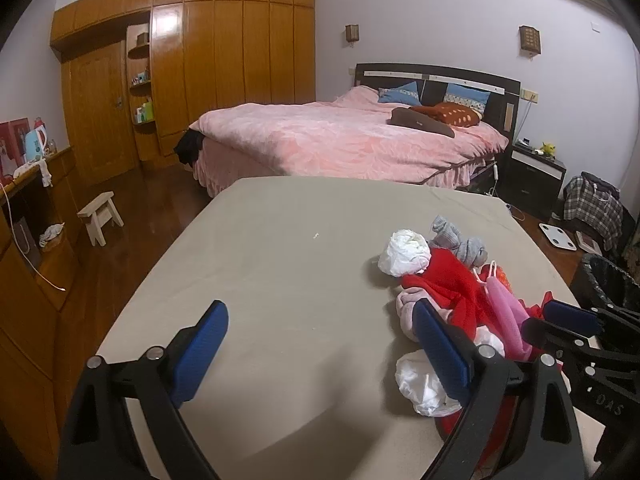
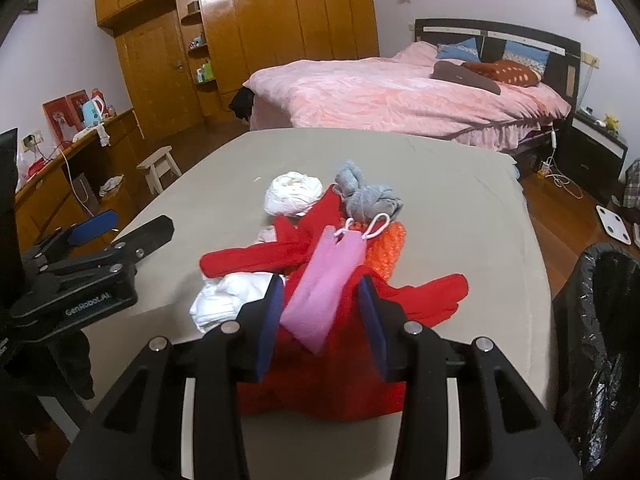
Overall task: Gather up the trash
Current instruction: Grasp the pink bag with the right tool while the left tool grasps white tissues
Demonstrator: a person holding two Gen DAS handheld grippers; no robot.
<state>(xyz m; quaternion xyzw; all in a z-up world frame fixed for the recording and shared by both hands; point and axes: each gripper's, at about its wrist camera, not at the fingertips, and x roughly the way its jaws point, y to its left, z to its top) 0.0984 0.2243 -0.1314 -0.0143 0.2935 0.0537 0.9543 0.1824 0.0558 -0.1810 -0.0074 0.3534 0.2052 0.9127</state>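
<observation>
the collecting looks barely begun: the right gripper (image 2: 322, 320) has a pink mask (image 2: 326, 284) between its half-closed fingers, grip unclear, pile (image 2: 320, 248) still ahead of it, bin (image 2: 600, 320) to its right, while the left gripper (image 1: 320, 354) hangs open and empty.

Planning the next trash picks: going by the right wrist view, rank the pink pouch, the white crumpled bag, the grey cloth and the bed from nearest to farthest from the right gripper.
1. pink pouch, between the right gripper fingers.
2. white crumpled bag, ahead-left on the table; grey cloth, ahead-right: too close to call.
3. bed, beyond the table.
</observation>
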